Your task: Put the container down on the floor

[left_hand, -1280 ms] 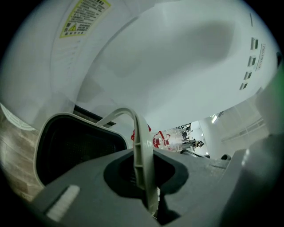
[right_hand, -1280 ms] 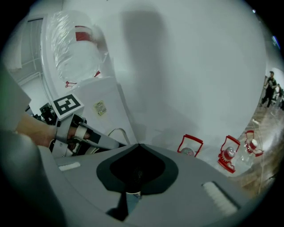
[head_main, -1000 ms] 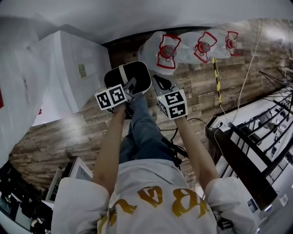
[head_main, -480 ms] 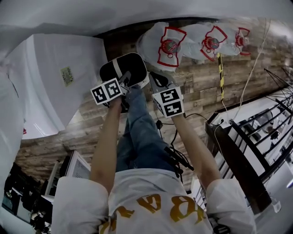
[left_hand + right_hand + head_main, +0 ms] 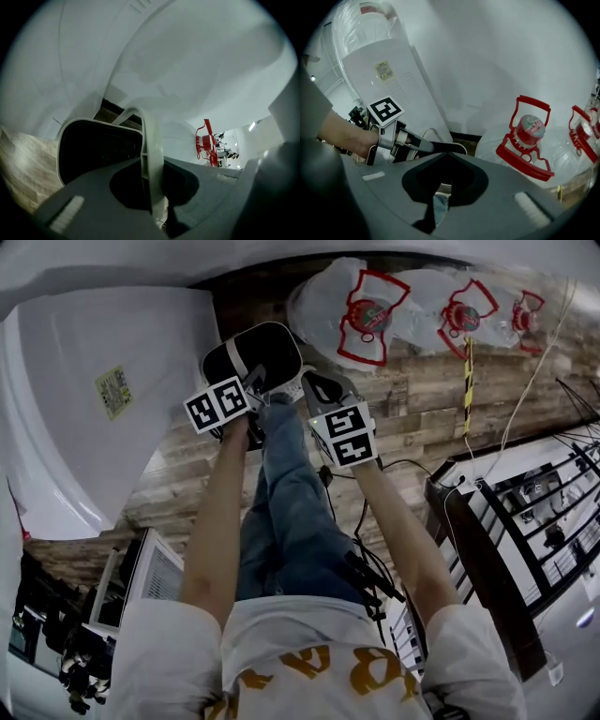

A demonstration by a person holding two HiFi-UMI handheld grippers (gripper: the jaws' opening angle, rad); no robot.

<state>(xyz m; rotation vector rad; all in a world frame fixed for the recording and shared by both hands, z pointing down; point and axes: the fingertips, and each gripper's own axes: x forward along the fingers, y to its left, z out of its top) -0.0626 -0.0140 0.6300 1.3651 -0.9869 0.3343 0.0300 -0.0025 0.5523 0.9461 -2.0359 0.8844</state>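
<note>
Container (image 5: 267, 348) (image 5: 93, 150): one black tub with a white rim, in the upper centre of the head view, between the two grippers and just past the person's jeans-clad legs (image 5: 291, 512). Its dark open mouth faces up toward the head camera. Its long axis runs from lower left to upper right in that view. A single white handle (image 5: 234, 360) (image 5: 152, 154) arches across the mouth. It sits over the wood-plank floor (image 5: 412, 418); whether its base touches the planks cannot be told.

Two grippers show, each with one cube of square markers. The left gripper (image 5: 258, 385) (image 5: 154, 187) (image 5: 417, 144) has its jaws clamped on the white handle, which rises straight up through them in the left gripper view. The right gripper (image 5: 317, 388) (image 5: 440, 187) is just beside the container's right edge, jaws drawn together with nothing held; only a sliver of blue jeans shows through the gap below them.

A tall white water dispenser (image 5: 103, 409) (image 5: 393, 93) with one small label fills the left of the head view, near the container. Three clear water jugs with red caps and red handles lie in a row along the top right of the head view (image 5: 361, 315) (image 5: 459, 315) (image 5: 525, 310); two of them show in the right gripper view. A dark metal rack (image 5: 525, 521) occupies the right edge.
</note>
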